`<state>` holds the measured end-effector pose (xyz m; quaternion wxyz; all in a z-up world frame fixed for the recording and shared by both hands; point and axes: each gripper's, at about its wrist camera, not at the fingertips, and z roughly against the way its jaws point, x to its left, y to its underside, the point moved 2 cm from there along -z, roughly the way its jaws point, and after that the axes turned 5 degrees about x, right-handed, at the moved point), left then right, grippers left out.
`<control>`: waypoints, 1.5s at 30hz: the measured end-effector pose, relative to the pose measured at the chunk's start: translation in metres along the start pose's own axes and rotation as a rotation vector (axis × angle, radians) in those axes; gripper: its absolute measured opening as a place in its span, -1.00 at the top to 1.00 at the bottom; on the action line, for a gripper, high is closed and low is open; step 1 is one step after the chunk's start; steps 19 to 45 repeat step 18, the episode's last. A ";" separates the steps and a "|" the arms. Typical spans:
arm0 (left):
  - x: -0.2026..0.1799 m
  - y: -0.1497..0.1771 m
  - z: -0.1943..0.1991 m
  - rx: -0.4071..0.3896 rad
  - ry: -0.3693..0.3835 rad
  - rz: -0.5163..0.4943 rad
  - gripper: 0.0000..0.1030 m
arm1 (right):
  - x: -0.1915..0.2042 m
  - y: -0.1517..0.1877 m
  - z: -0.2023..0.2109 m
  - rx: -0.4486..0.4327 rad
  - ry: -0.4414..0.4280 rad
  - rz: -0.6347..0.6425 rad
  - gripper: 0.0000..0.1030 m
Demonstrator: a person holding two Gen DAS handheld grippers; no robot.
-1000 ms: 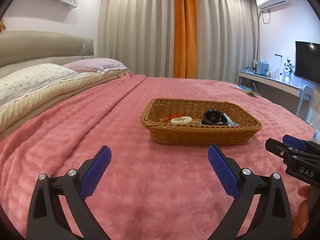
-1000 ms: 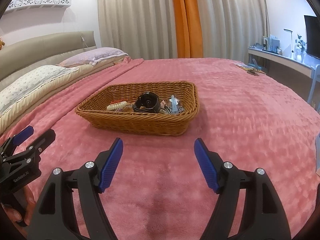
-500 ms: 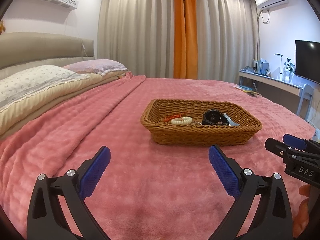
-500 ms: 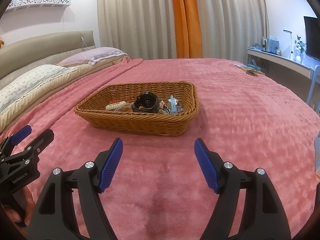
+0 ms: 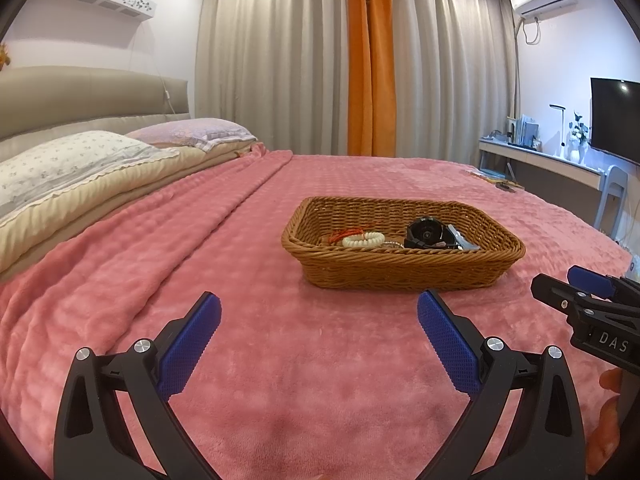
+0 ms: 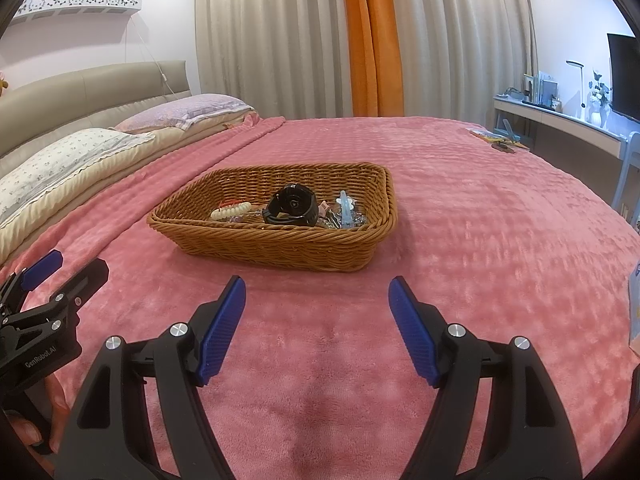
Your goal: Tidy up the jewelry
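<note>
— Nothing was seen to have moved since the earlier frames: both grippers were found in the same poses, tilted slightly downward over the pink blanket point(image 5: 320, 380).

— How were the jaws set?

— The left gripper point(image 5: 319, 322) was held wide open with nothing between its blue pads point(image 5: 448, 344). The right gripper point(image 6: 317, 308) was likewise spread, and only blanket was seen between its fingers.

— And the jewelry?

— It was kept in the wicker basket point(image 5: 400, 270), which was placed ahead of both grippers, well apart from their tips. From the left gripper it was seen ahead and to the right, its long axis running roughly across the view; from the right gripper point(image 6: 280, 248) it lay ahead and slightly left, turned at an angle.

— What was inside?

— A black watch point(image 6: 294, 206) was propped up with its face turned toward the grippers. A cream bead bracelet point(image 5: 362, 239) lay to its left, with a red cord point(image 5: 346, 234) just beyond.

— Was anything shown in one view only?

— A pale blue hair clip point(image 6: 345, 205) and small glittering pieces beside the watch were shown clearly only from the right wrist. A fingertip point(image 5: 610, 378) under the right gripper was caught only from the left wrist.
</note>
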<state>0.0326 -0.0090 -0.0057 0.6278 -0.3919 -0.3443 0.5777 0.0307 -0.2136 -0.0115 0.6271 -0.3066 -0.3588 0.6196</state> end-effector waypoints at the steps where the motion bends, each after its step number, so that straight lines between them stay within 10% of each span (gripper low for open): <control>1: -0.001 -0.001 0.000 0.000 0.000 0.001 -0.85 | 0.000 0.000 0.000 0.000 -0.001 0.001 -0.36; 45: 0.008 -0.002 0.004 0.004 -0.004 -0.009 -0.86 | -0.003 0.000 0.001 -0.001 -0.001 -0.011 -0.43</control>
